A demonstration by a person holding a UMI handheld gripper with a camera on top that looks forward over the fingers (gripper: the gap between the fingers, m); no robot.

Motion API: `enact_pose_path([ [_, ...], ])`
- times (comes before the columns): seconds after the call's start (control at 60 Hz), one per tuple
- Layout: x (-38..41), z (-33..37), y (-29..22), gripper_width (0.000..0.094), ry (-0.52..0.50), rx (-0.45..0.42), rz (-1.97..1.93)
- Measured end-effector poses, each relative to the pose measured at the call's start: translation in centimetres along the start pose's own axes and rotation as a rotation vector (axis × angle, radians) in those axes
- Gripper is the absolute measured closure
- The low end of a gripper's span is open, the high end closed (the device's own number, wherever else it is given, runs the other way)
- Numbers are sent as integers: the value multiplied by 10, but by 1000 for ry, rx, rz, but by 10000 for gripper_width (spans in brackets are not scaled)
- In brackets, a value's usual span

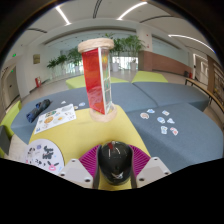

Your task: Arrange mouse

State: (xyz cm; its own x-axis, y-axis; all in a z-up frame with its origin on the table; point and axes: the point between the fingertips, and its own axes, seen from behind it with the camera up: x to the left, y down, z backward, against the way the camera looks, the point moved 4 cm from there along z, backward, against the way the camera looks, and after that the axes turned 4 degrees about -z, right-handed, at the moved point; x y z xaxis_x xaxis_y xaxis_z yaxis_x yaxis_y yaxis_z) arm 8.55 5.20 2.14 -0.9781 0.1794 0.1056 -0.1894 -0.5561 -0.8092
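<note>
A black computer mouse [114,160] sits between the two fingers of my gripper [113,163], held above a yellow table top [110,130]. Both pink pads [91,160] press against the mouse's sides. The mouse's front faces away from me, its cable hidden or absent. The table lies below and ahead of the fingers.
A tall clear box with red contents [96,77] stands ahead on the table. A printed sheet [54,117] and a dark object [38,109] lie left of it. A round patterned mat [42,154] lies near left. Several small cards [160,119] lie on the grey surface to the right.
</note>
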Motion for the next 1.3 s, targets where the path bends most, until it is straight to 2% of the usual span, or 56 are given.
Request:
enact_pose_path([
  [0.05,1,16,-20,509,16,-41,3],
  [0.2,71,86,-98,509,-50,-209,29],
  [0.283,134,105,-110,510,-133,-252,41],
  [0.35,181,103,-93,512,-206,-226,51],
  [0.45,221,79,-41,513,-240,-141,78],
  [0.5,225,64,-12,513,-223,-76,95],
  [0.633,218,42,42,513,-152,24,129],
  [0.717,215,32,67,492,-157,91,129],
  [0.75,217,31,58,473,-163,38,130],
  [0.933,212,34,59,312,-134,121,175],
  [1.0,213,48,57,215,-150,158,194],
  [1.067,216,74,45,125,-185,141,184],
  [1.3,217,189,29,127,-288,61,185],
])
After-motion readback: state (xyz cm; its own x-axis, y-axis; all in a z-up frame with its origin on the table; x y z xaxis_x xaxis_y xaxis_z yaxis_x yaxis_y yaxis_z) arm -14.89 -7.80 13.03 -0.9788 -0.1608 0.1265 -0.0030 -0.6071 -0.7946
